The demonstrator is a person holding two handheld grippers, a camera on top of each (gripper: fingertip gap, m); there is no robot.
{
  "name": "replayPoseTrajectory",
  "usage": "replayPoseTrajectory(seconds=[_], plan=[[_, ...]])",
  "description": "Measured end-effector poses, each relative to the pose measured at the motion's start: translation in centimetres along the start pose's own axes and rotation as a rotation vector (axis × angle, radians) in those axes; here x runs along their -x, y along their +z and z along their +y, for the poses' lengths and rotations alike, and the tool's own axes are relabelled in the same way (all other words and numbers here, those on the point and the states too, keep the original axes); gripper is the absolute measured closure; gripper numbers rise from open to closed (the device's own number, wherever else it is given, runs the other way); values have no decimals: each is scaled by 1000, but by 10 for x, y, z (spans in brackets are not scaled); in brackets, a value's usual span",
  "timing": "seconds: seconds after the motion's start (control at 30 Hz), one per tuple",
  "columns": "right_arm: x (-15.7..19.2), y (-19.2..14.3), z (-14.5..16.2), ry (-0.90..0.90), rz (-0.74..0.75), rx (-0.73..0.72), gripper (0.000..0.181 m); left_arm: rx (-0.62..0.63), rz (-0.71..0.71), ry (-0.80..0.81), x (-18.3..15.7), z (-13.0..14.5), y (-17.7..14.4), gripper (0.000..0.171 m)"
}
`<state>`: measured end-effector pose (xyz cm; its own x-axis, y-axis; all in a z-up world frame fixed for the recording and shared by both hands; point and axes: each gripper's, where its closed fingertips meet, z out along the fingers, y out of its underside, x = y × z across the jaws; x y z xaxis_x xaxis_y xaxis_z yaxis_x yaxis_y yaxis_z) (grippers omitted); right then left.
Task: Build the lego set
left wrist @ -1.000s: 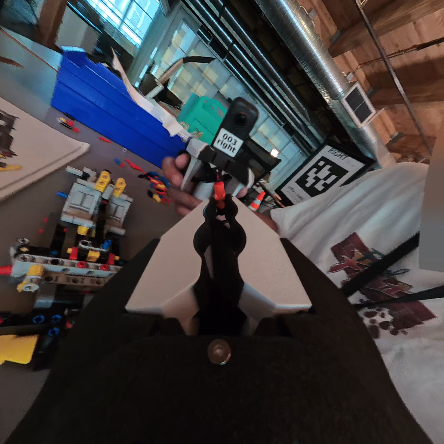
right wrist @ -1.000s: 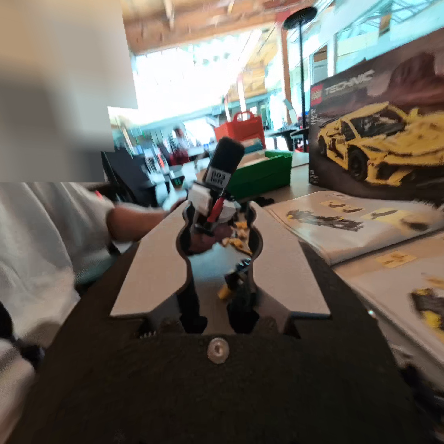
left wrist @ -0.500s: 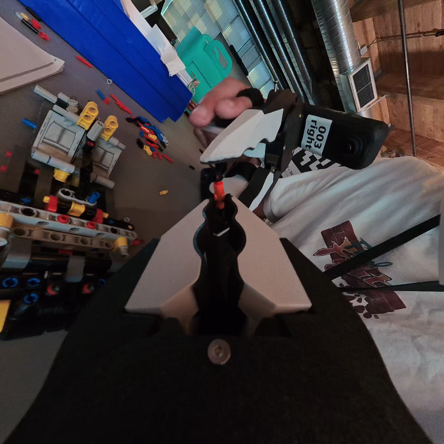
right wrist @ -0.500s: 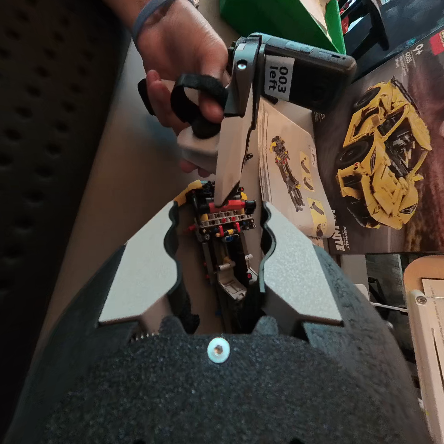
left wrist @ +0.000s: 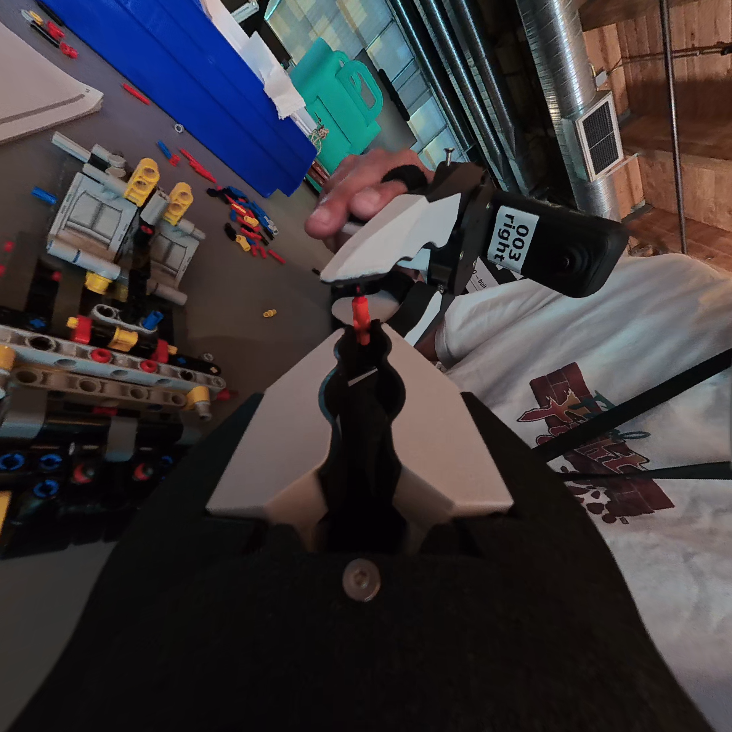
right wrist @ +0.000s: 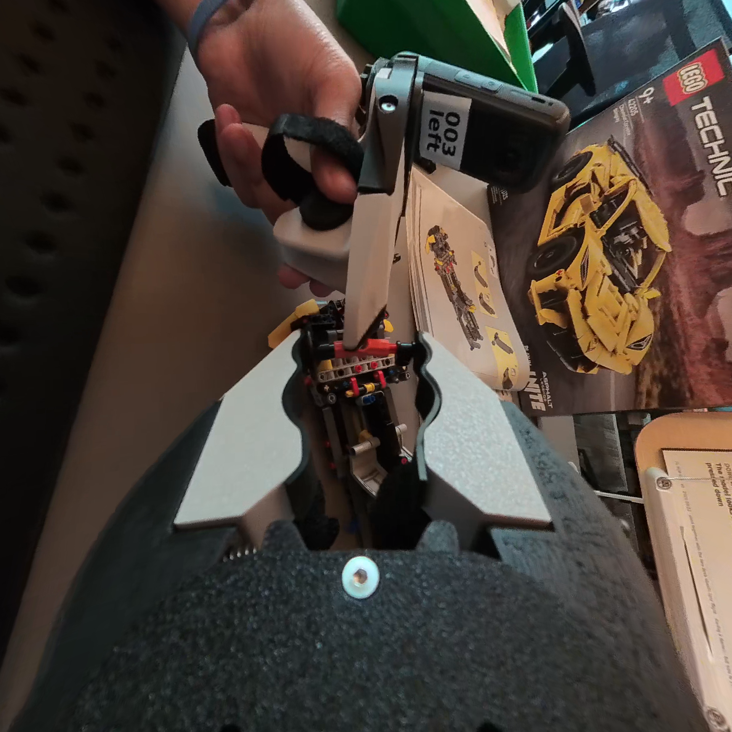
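Jaws unchanged: left gripper (left wrist: 361,332) still pinches red pin (left wrist: 359,319), right gripper (right wrist: 358,352) open

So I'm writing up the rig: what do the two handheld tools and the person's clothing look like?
Each tool has two pale grey wedge-shaped fingers with wavy black inner pads, on a black grainy body with a silver screw: left tool, right tool. Each carries a black camera bearing a white sticker. Black fabric finger straps loop the handles. The person wears a white printed T-shirt and a blue-grey wristband.
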<state>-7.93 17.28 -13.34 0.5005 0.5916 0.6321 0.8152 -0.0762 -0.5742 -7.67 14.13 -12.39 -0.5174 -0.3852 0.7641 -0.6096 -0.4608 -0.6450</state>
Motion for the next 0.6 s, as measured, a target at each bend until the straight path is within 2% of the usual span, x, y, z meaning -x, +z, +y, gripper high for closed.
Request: replayPoseTrajectory(seconds=[0.33, 0.53, 0.6], plan=[[1, 1, 1, 59, 21, -12, 129, -6, -1, 14, 1, 0, -1, 168], [2, 2, 7, 18, 50, -12, 129, 9, -71, 55, 8, 2, 2, 167], [1, 2, 6, 2, 72, -19, 129, -4, -92, 37, 12, -2, 1, 156]])
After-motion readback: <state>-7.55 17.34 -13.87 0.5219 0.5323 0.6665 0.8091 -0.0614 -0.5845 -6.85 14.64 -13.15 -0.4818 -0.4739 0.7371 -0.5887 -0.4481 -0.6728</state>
